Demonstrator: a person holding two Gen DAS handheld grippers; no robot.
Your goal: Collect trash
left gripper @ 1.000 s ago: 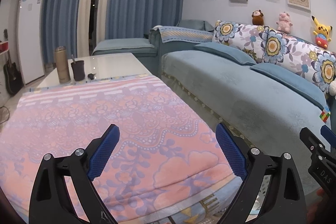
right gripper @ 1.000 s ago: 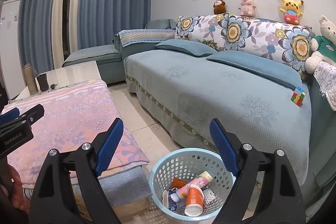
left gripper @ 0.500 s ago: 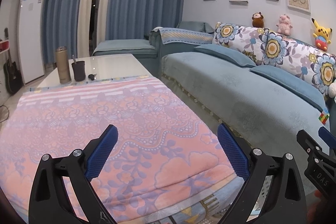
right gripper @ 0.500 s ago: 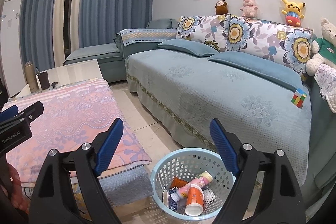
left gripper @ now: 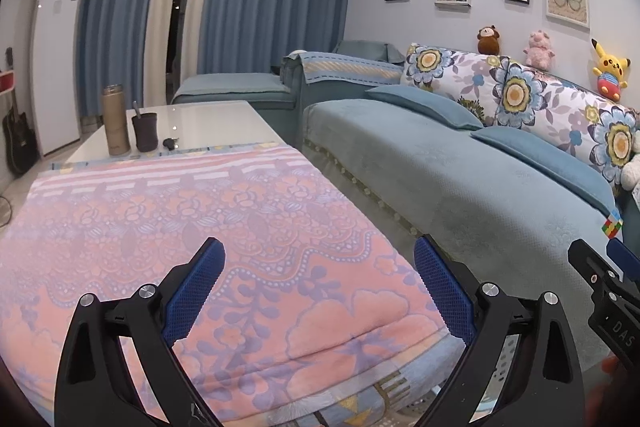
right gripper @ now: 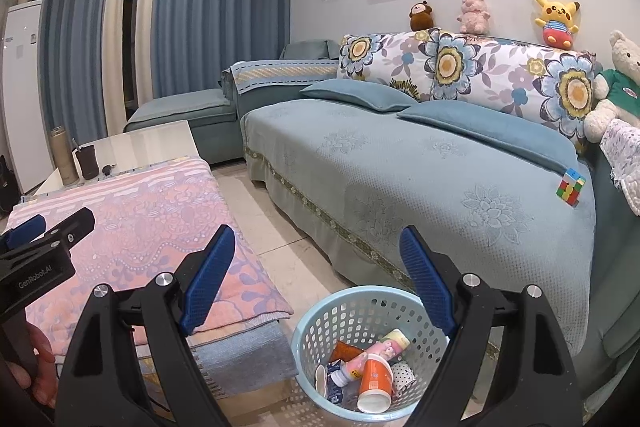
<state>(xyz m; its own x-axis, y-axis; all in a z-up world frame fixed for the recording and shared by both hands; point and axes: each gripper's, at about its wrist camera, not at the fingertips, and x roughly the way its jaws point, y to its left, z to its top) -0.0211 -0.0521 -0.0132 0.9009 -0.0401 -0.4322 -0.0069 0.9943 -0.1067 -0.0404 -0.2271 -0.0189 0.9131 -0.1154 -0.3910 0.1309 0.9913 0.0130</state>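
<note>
Gaping empty, left hand-held gripper [left gripper: 318,283] over pink blanket [left gripper: 200,227], right hand-held gripper [right gripper: 316,267] above trash basket [right gripper: 312,319].

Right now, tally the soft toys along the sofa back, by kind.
Brown monkey: 1
Pink pig: 1
Yellow Pikachu: 1
Cream teddy bear in green top: 1
Total: 4
</note>
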